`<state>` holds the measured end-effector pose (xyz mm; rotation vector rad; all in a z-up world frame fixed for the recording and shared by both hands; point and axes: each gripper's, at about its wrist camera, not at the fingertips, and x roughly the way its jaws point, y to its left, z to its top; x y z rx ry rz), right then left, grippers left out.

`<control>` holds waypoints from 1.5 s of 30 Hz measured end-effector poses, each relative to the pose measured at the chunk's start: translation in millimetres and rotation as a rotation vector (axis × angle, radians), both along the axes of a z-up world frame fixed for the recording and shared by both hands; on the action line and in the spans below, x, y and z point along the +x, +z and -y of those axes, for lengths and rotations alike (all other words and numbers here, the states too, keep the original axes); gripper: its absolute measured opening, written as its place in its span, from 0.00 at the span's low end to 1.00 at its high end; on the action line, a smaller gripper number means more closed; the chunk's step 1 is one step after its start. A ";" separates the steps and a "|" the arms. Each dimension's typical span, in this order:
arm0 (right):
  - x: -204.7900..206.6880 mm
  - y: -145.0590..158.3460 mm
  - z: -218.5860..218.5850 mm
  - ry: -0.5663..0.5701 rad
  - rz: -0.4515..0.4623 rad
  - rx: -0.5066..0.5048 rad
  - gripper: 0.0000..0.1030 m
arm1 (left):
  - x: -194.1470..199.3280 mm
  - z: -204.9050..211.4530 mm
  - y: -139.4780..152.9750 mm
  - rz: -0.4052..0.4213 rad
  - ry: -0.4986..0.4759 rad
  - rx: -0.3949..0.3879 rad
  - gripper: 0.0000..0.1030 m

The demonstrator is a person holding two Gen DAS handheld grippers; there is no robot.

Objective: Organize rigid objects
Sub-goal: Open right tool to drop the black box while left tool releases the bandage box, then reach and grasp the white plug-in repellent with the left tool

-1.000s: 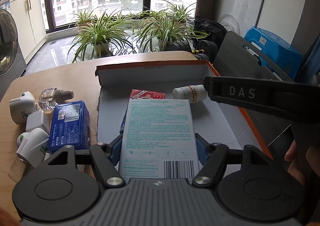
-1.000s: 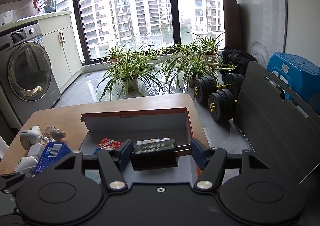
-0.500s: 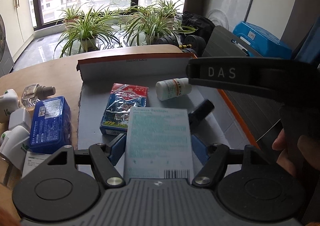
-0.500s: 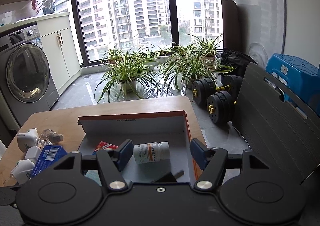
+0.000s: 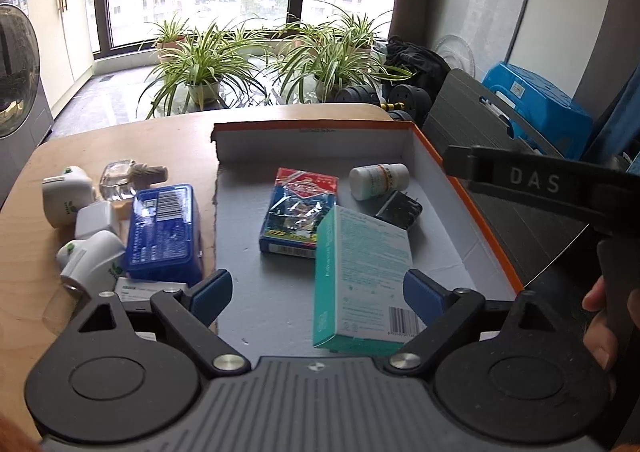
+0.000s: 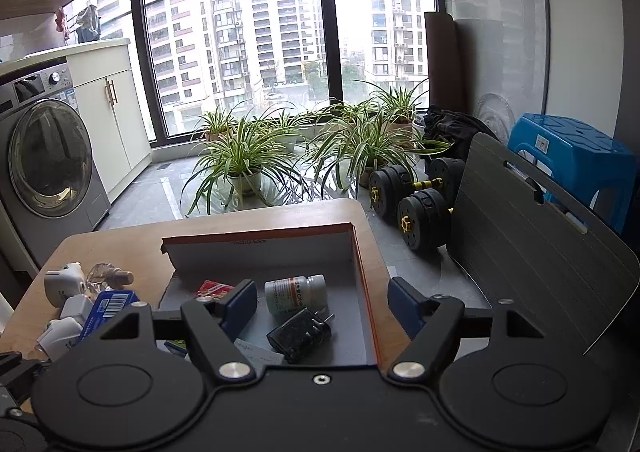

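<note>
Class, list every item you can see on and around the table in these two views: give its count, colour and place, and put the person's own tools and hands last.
Box tray: one, orange-edged, white inside, on table.
Bandage box: one, teal, inside tray, near side.
Card pack: one, blue-red, inside tray.
Pill bottle: one, white, lying in tray.
Charger: one, black, in tray by bottle.
Blue box: one, on table left of tray.
White plug-ins: three, left table edge.
Glass bottle: one, clear, behind blue box.
Table: one, wooden.
Plants: several, green, by window.
Dumbbells: two, black, floor.
Left gripper: fingers opening, gripping nothing.
Right gripper: fingers opening, gripping nothing.
Hand: one, right edge.
</note>
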<state>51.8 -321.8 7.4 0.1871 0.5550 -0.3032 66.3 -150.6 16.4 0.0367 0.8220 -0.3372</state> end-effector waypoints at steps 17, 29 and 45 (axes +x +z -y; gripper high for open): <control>-34.1 7.9 -78.3 0.091 -0.019 0.027 0.85 | -35.3 -88.0 17.7 0.026 0.150 0.028 0.96; -33.0 3.1 -124.6 0.177 -0.048 0.014 0.85 | -41.4 -141.2 12.2 0.006 0.253 0.038 0.96; -27.8 -7.5 -131.8 0.202 -0.071 0.037 0.85 | 0.7 -151.6 -14.3 -0.040 0.267 0.065 0.96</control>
